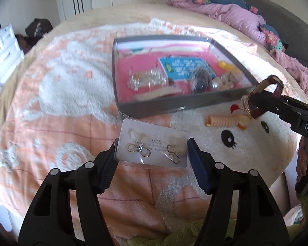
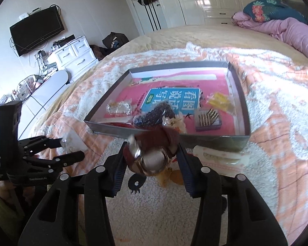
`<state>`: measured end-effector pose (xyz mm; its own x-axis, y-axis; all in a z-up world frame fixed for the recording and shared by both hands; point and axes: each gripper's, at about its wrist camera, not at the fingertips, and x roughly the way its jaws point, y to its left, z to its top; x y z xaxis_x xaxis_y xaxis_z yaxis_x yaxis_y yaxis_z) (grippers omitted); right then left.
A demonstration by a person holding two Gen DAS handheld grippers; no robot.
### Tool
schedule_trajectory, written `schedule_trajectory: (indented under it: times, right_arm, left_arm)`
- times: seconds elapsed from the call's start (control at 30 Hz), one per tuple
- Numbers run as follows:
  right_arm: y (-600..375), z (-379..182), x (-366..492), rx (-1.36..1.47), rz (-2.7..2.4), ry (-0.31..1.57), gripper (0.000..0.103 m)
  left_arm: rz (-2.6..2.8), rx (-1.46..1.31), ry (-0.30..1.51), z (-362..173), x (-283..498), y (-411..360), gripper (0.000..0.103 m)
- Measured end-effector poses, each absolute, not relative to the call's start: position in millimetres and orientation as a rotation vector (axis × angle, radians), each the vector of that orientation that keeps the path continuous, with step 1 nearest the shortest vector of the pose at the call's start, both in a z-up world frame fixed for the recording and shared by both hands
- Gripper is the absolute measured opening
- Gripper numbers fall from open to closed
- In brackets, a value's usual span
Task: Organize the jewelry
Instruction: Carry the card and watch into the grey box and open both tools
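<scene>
My left gripper is shut on a white earring card in a clear sleeve, with two gold bow earrings, held above the blanket just in front of the grey box. My right gripper is shut on a wristwatch with a brown strap and gold case, held at the box's near wall. In the left wrist view the watch hangs at the box's near right corner. The shallow grey box with a pink floor holds several jewelry bags, a blue card and a pearl; it also shows in the right wrist view.
The box lies on a fluffy orange and white blanket on a bed. A spiral hair clip lies on the snowman pattern. A pink quilt is bunched at the far right. White drawers and a TV stand left.
</scene>
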<state>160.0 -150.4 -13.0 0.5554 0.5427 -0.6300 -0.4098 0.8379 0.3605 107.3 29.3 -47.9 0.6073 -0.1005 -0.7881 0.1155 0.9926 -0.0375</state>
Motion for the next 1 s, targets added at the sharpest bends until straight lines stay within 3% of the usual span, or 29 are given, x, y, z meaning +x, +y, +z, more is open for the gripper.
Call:
schedule_trajectory:
  times: [0.07,0.17,0.43,0.57,0.73,0.8,0.83,1.0]
  right_arm:
    - [-154.3,-7.1,158.3,0.178,0.565,0.791,0.045]
    - [-155.9,2.4,156.4,0.175,0.580,0.770,0.023]
    - [-165.1,10.2,161.3,0.160,0.563,0.741,0.021]
    - [-165.0,2.4,161.4,0.146,0.562,0.763,0.006]
    - [-168.4,-4.7,156.9,0.151,0.559,0.778,0.008]
    - [-172.0,-7.3,153.7,0.144,0.542,0.773,0.034]
    - [-174.4,-8.6,153.0,0.140,0.526,0.770,0.037]
    - [-179.5,-19.6,159.3,0.126,0.514,0.801,0.037]
  left_arm:
    - [-0.130,0.009,0.883,-39.3,103.3,29.5,0.056]
    - [-0.133,0.006,0.845,-26.4,102.1,29.1,0.056]
    - [-0.136,0.000,0.819,-14.8,103.2,29.0,0.057]
    - [-0.136,-0.006,0.825,-16.6,103.3,29.2,0.057]
    - [-0.143,-0.007,0.827,-17.8,103.2,28.7,0.057]
    - [-0.143,-0.005,0.828,-19.1,102.7,28.2,0.057]
    - [-0.146,-0.006,0.829,-19.1,102.8,28.1,0.057]
    - [-0.151,-0.004,0.833,-21.4,103.4,27.2,0.057]
